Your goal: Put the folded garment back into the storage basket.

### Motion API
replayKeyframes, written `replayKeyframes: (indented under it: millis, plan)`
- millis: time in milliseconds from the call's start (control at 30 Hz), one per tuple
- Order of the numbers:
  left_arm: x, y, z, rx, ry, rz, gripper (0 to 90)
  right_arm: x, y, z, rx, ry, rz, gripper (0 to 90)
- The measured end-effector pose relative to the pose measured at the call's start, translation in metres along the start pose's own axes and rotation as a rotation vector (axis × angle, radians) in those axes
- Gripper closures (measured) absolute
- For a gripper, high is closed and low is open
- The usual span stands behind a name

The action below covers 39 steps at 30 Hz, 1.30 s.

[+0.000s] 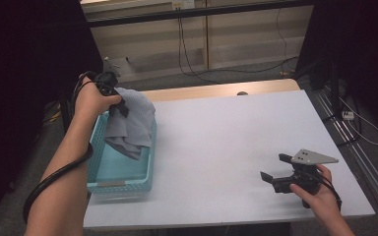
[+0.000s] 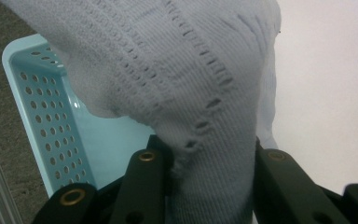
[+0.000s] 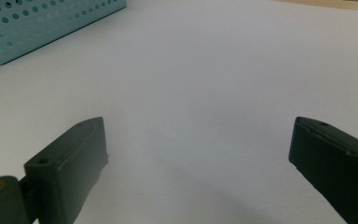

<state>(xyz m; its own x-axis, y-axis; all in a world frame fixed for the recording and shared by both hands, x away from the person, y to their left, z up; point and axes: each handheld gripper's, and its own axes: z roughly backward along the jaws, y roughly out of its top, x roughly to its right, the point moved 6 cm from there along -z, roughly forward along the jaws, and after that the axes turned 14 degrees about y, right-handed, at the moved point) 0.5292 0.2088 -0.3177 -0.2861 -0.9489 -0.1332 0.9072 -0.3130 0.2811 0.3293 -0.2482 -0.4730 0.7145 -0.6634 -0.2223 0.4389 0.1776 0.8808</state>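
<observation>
We have the left gripper (image 1: 119, 104) clamped on the cloth (image 1: 134, 123), which hangs straight down over the basket (image 1: 120, 186), while the right gripper (image 1: 274, 172), jaws apart, waits far off.

A pale grey-blue knitted cloth (image 1: 133, 123) with rows of small eyelet holes hangs bunched and creased above the light-blue perforated basket (image 1: 98, 182). Its upper part is pinched up over the basket's far end, and its lower folds droop down inside the basket.
</observation>
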Motion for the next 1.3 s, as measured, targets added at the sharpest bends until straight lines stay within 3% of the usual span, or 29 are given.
replayKeyframes:
  millis: [467, 1300]
  plan:
    - [-0.002, -0.005, -0.015, -0.023, 0.007, 0.0, 72.0, 0.0, 0.001, -0.001, 0.001, 0.001, 0.005, 4.2]
    - [-0.003, -0.026, -0.027, -0.057, -0.023, -0.013, 72.3, 0.0, 0.0, -0.003, -0.006, 0.003, 0.006, 4.2]
